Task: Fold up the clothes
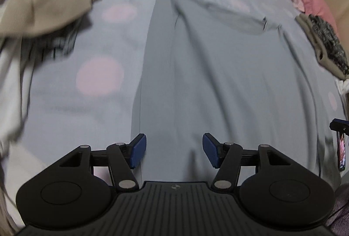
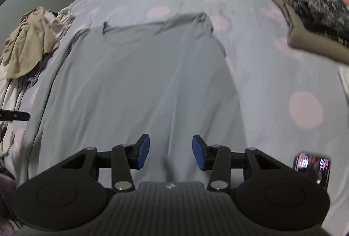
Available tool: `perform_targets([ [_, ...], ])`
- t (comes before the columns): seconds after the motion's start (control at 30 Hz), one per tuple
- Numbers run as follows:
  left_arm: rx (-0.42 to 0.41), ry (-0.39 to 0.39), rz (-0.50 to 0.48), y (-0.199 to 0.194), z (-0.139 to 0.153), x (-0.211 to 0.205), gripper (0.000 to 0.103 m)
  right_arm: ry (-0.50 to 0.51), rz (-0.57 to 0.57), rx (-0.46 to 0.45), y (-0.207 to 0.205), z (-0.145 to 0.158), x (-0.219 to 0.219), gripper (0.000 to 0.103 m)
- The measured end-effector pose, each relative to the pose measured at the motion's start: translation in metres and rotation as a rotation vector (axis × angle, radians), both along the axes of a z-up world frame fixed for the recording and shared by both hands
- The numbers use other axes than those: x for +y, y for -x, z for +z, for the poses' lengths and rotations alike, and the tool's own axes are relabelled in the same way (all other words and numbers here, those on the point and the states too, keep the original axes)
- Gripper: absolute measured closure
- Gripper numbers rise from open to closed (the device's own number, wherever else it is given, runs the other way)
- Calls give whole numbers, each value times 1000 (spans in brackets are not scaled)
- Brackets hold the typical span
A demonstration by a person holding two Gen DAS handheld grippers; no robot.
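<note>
A soft grey shirt [image 2: 139,74] is lying flat on the dotted bedsheet [image 2: 283,74], its length running away from both grippers, collar at the far end. The left gripper [image 1: 173,152] and right gripper [image 2: 170,152] are hovering wide, empty, over its near hem.

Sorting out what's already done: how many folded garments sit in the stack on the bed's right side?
2 show: a speckled dark garment on top and a tan garment beneath it, right of the grey shirt. More may be hidden underneath.
</note>
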State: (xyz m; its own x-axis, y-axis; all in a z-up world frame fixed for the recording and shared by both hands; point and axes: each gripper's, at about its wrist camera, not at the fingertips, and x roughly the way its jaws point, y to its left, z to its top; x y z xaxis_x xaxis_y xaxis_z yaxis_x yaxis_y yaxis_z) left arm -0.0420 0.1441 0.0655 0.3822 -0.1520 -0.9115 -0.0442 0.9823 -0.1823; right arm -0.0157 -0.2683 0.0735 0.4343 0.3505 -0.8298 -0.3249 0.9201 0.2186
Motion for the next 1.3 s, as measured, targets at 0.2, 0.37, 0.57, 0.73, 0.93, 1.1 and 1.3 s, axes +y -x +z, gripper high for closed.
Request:
perform_targets([
  [0.2,24,-6,24,14,-10,3,66,73,24,52,26,-32,9,63],
  [0.37,30,-11,34,22,-13,6,98,126,6,25,33,-35,5,99],
  [0.57,-3,-3,59,27,6,13,101,96,-105,-29,27,2,-28,99],
  [0.73,-92,64,124,19,45,42,101,104,-212,-87,-2,39,-64,99],
  [0.93,-183,27,254,-10,83,96,101,140,-323,-161,-57,75,-107,100],
  [1.1,-237,-54,366,-34,103,145,101,223,-412,-191,-103,89,-131,100],
  [1.3,-248,-121,485,-52,103,198,101,331,-547,-208,-151,92,-171,101],
])
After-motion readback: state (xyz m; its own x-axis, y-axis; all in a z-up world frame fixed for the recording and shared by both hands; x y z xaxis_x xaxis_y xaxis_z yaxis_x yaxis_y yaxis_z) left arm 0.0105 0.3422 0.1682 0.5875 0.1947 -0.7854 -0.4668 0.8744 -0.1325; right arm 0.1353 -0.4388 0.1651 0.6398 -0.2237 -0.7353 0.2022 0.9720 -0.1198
